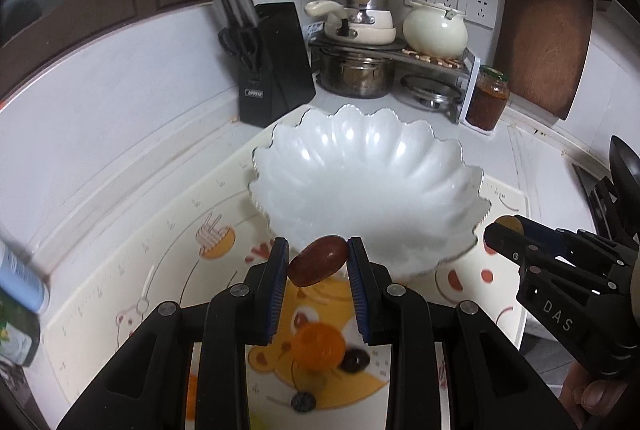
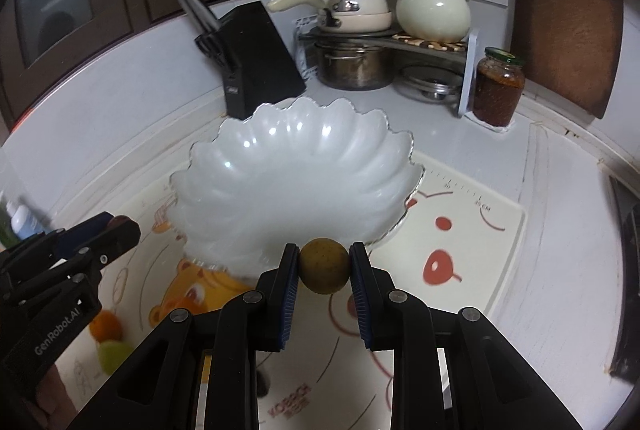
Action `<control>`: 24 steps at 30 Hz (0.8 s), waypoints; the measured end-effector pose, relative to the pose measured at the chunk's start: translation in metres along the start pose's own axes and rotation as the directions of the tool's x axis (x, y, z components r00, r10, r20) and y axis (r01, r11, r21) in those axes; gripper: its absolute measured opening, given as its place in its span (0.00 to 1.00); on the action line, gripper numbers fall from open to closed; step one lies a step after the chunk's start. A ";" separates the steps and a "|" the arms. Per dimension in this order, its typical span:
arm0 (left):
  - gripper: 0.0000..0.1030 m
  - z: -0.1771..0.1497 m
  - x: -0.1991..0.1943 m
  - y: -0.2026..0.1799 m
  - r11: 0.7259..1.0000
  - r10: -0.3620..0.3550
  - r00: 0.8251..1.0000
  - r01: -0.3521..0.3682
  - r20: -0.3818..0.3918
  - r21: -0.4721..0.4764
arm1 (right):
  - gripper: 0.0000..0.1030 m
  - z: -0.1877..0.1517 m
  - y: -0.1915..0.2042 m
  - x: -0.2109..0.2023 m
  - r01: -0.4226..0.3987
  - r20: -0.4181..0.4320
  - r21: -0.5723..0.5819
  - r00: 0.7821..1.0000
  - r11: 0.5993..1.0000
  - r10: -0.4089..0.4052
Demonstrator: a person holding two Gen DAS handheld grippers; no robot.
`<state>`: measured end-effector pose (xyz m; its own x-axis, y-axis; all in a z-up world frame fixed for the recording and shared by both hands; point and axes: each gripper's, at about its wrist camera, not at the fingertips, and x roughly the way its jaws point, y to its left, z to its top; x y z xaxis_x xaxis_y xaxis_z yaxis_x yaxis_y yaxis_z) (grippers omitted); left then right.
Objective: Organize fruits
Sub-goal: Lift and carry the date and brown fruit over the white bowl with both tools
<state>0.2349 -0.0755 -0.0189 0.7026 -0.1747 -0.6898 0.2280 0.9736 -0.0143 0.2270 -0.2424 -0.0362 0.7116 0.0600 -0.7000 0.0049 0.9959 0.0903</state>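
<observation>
A white scalloped glass bowl (image 1: 366, 170) (image 2: 296, 170) stands on a cartoon-printed mat, with nothing in it. My left gripper (image 1: 318, 260) is shut on a reddish-brown oval fruit (image 1: 319, 265), held in the air just before the bowl's near rim. My right gripper (image 2: 325, 264) is shut on a round olive-yellow fruit (image 2: 324, 265), also just short of the near rim. Each gripper shows in the other's view: the right gripper (image 1: 505, 230) at the right edge, the left gripper (image 2: 120, 226) at the left. An orange fruit (image 1: 320, 346) (image 2: 105, 324), a green fruit (image 2: 114, 356) and small dark fruits (image 1: 355, 359) lie on the mat.
The mat (image 2: 472, 254) covers the counter. Behind the bowl stand a black knife block (image 1: 276, 58), a rack of pots (image 1: 360, 70), a cream pot (image 2: 434, 10), a jar of red sauce (image 2: 498, 86) and a wooden cutting board (image 1: 540, 34) against the wall. Bottles (image 1: 20, 278) stand at the left.
</observation>
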 end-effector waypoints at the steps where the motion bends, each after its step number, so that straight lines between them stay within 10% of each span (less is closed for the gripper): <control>1: 0.29 0.004 0.003 0.000 1.000 -0.002 1.000 0.002 0.003 0.002 | 0.26 0.003 -0.001 0.002 0.003 0.002 0.002 1.000 1.000 -0.003; 24: 0.29 0.041 0.067 0.007 1.000 -0.015 1.000 0.015 -0.027 0.013 | 0.26 0.046 -0.013 0.048 0.062 0.015 -0.027 0.998 0.998 -0.061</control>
<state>0.3114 -0.0863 -0.0352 0.6805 -0.1852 -0.7089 0.2474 0.9688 -0.0156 0.2934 -0.2559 -0.0385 0.7205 -0.0021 -0.6934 0.0299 0.9992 0.0281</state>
